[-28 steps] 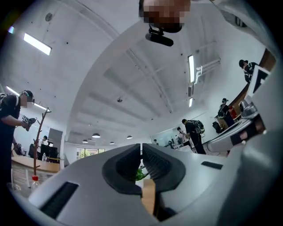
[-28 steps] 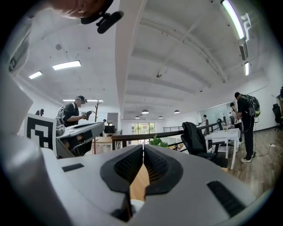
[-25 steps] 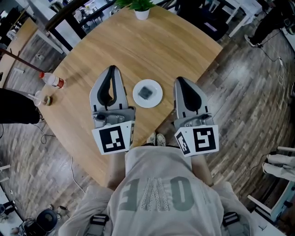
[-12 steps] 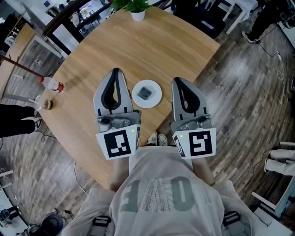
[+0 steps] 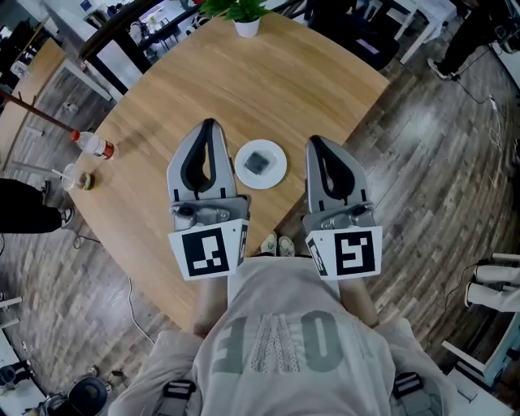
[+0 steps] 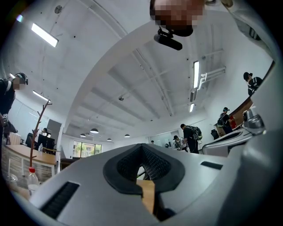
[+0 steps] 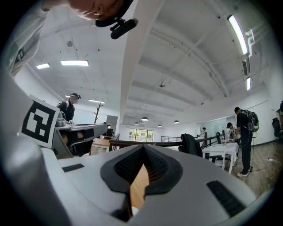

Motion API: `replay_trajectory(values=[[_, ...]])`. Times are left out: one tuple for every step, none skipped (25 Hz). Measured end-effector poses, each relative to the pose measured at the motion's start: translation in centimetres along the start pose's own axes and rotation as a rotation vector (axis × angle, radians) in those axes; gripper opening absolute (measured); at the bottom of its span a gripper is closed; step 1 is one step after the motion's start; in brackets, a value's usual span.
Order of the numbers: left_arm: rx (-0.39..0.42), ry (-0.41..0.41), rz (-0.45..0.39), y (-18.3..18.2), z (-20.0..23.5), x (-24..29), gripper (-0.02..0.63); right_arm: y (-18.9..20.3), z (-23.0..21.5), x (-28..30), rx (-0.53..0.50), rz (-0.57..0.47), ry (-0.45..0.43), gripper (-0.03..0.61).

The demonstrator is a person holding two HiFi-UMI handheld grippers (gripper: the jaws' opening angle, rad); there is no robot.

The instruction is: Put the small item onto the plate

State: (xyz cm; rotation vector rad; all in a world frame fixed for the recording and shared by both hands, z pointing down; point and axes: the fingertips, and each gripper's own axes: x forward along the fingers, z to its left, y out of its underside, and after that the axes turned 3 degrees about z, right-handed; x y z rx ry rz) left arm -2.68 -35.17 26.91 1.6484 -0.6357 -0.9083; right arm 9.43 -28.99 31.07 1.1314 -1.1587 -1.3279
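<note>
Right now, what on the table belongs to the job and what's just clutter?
Job: plate; dark small item lying on it; left gripper and right gripper, both shut, empty.
Clutter: red-capped bottle; potted plant.

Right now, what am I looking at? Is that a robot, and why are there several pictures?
There is no robot here. A person holds a hand tool, called a gripper, in each hand. The head view comes from a camera on the person's head, looking steeply down. It shows the left gripper and the right gripper held above a round wooden table, one on each side of a white plate. A small dark item already lies on the plate. Both grippers are shut and hold nothing. Farther off are a bottle on its side and a potted plant. The two gripper views come from cameras riding on each gripper, looking along its closed jaws into the room.
</note>
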Motion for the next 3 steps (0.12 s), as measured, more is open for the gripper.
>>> replay_trajectory(values=[[-0.002, 0.001, 0.000, -0.02, 0.05, -0.06, 0.008, -0.02, 0.09, -0.03, -0.001, 0.001, -0.001, 0.017], [-0.005, 0.002, 0.001, -0.04, 0.11, -0.12, 0.008, -0.05, 0.19, -0.06, -0.002, 0.002, -0.002, 0.017], [-0.009, 0.003, 0.001, -0.06, 0.16, -0.18, 0.008, -0.08, 0.29, -0.09, -0.004, 0.003, -0.003, 0.017]])
